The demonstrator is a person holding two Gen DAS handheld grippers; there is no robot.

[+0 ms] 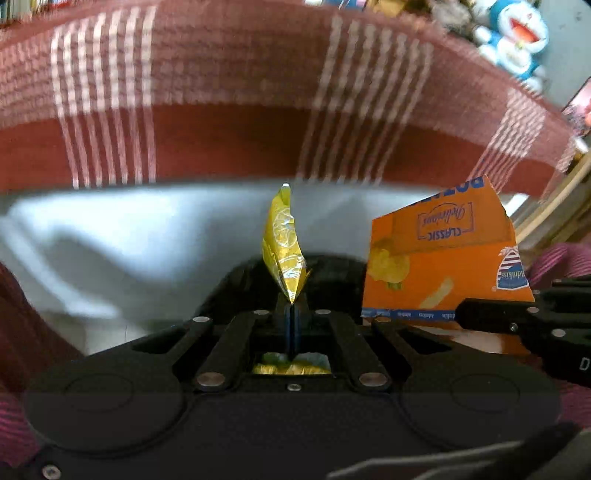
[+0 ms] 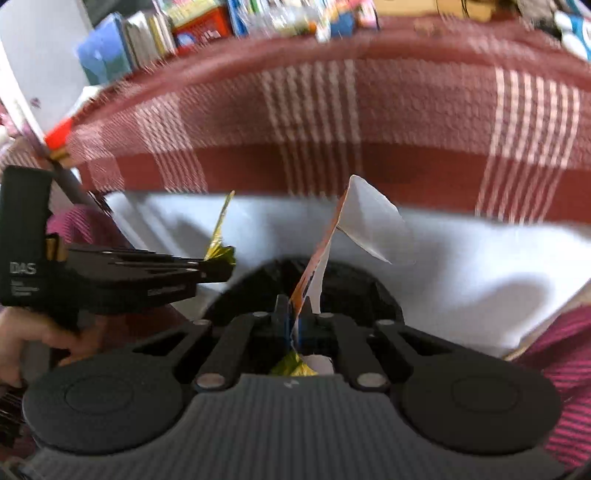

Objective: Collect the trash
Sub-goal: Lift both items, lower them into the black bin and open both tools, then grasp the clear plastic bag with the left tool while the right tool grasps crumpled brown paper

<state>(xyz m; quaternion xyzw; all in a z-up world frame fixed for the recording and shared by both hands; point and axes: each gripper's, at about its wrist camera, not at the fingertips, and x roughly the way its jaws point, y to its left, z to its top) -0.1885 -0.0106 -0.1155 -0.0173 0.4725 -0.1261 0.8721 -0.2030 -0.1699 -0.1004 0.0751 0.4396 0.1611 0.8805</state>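
My left gripper [image 1: 292, 308] is shut on a crumpled yellow foil wrapper [image 1: 284, 243], which stands up from the fingertips. To its right the orange snack carton piece [image 1: 439, 254] is held by the right gripper [image 1: 465, 314]. In the right wrist view my right gripper [image 2: 295, 317] is shut on that orange and white carton piece [image 2: 365, 218], seen edge-on. The left gripper [image 2: 218, 267] shows at the left with the yellow foil wrapper [image 2: 219, 243] in it, a hand [image 2: 33, 339] holding it. Below both lies a black opening [image 2: 332, 280] ringed by white plastic [image 2: 480, 273].
A table with a red and white checked cloth [image 1: 229, 140] fills the background, its edge just beyond the wrappers. Books and boxes [image 2: 192, 26] stand behind it, and a blue and white plush toy [image 1: 517, 37] at the far right. Pink striped sleeves [image 2: 569, 369] flank the grippers.
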